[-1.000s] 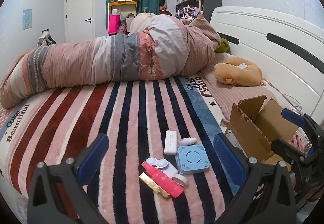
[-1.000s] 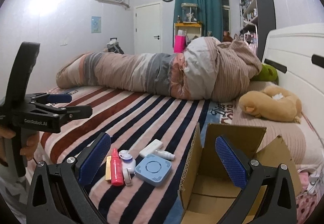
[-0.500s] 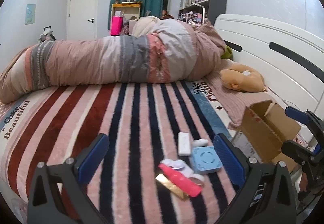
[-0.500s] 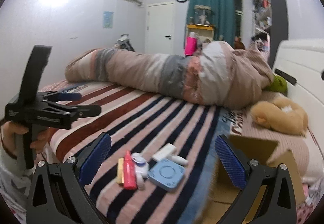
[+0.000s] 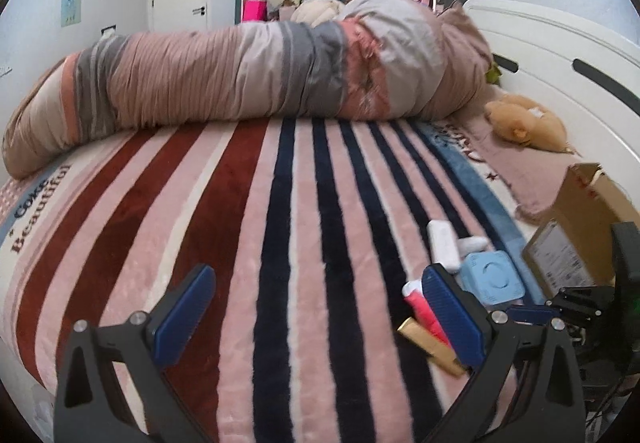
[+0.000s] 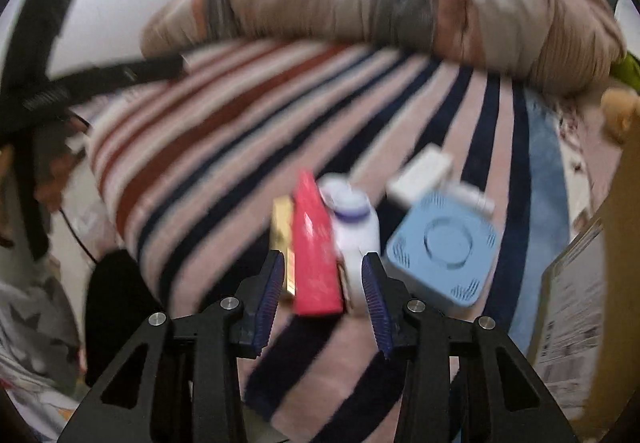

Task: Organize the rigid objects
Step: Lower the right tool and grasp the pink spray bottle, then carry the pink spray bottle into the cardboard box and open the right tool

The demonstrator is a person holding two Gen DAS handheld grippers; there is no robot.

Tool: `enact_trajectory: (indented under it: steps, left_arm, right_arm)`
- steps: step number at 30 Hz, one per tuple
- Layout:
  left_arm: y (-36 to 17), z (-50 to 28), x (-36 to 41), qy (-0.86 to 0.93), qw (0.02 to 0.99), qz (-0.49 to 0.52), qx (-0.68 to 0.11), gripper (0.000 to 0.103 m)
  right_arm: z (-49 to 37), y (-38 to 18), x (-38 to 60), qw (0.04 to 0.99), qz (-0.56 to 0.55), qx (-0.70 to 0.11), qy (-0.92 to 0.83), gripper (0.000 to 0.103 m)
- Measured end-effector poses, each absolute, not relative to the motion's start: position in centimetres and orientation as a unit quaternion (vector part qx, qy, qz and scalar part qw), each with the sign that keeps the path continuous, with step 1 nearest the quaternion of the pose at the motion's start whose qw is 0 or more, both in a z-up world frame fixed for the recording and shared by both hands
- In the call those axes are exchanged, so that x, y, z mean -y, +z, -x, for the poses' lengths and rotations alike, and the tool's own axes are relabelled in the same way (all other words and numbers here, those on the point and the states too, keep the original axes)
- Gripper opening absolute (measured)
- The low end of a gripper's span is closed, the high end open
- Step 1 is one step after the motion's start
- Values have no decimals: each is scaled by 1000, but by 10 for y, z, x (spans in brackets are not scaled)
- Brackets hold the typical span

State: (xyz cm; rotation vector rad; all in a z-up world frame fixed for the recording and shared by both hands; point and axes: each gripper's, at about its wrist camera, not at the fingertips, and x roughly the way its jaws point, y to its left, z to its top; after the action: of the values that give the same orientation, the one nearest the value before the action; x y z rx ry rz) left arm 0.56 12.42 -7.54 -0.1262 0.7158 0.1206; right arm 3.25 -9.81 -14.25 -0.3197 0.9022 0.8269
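Observation:
A cluster of small items lies on the striped blanket: a red tube (image 6: 314, 243), a gold bar (image 6: 282, 239), a white bottle (image 6: 354, 231), a blue square box (image 6: 444, 247) and a white rectangular case (image 6: 420, 173). My right gripper (image 6: 324, 291) is low over the near end of the red tube and white bottle, its jaws half closed and touching nothing. My left gripper (image 5: 316, 311) is wide open and empty over bare blanket; the cluster sits by its right finger: red tube (image 5: 420, 307), blue box (image 5: 492, 277), white case (image 5: 442, 245).
An open cardboard box (image 5: 584, 219) stands to the right of the cluster, also at the right edge of the right wrist view (image 6: 592, 283). A rolled duvet (image 5: 260, 75) lies across the far bed. A plush toy (image 5: 528, 123) rests by the white headboard (image 5: 568, 55).
My right gripper has dropped down and forward to the cluster and its jaws have narrowed; its view is motion-blurred. My left gripper has shifted left and lower, so the items now sit at its right.

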Motion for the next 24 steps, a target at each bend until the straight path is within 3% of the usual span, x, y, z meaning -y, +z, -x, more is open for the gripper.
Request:
enact_trajectory:
  steps: [6,12,14,18,24]
  left_arm:
    - [-93,-8,-134,58,931,80,-351,103]
    - [-94,-4,-140,66,931,71,-351,103]
    - [-92,-2,-141,66,933,69,-348,103]
    - [-92,4,-144,66,933,68,-346,103]
    - [-93,7,-147,66,931,68,-351,103]
  right_arm:
    - [-48,-159,85,779,143,-459,402,36]
    - [-44,-136,68,807,198,-403,383,36]
    - [-45,-136,63,791,186,-418,407,36]
    - [-49,-150,48,773,221,-443,396,20]
    - [-63,-159,35,733,230,-502,398,23]
